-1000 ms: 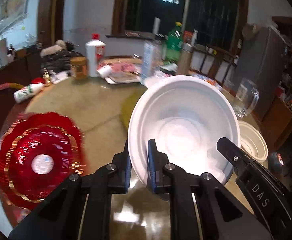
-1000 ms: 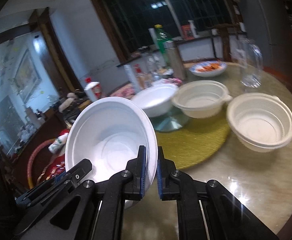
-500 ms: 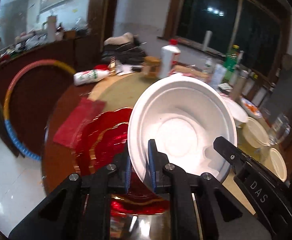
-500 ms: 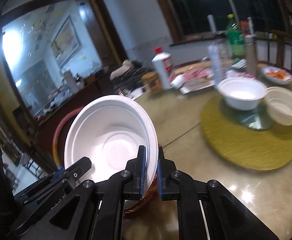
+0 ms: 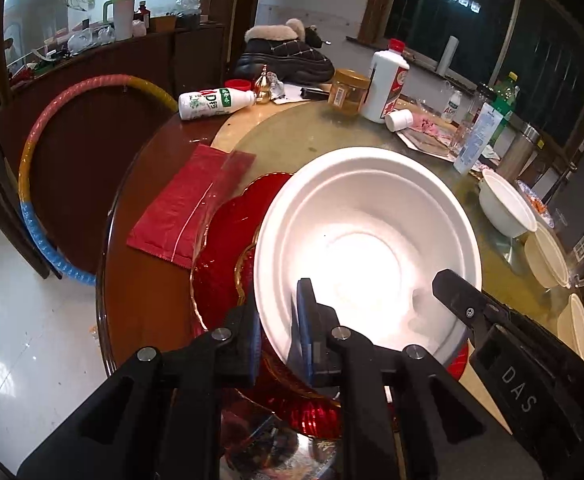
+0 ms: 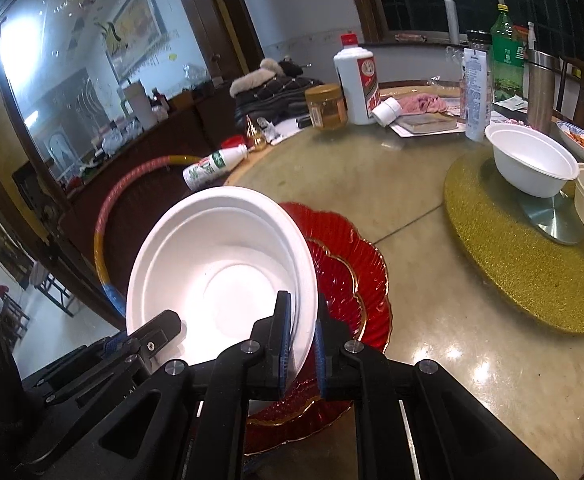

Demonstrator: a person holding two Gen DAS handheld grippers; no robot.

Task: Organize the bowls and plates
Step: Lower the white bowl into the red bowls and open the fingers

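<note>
White bowl pinched at both rims, held over the red plates near the table's edge.

The left gripper point(image 5: 278, 336) and right gripper point(image 6: 301, 344) each clamp opposite rims of the empty white bowl point(image 5: 367, 256), tilted above the red plates point(image 6: 347, 264) at the near edge of the table point(image 6: 371, 184). Uneven squeeze could buckle its thin rim, or one side letting go first could tip it onto the floor. Another white bowl point(image 6: 531, 164), on the gold mat point(image 6: 503, 256) toward the far edge, looks empty too.
</note>
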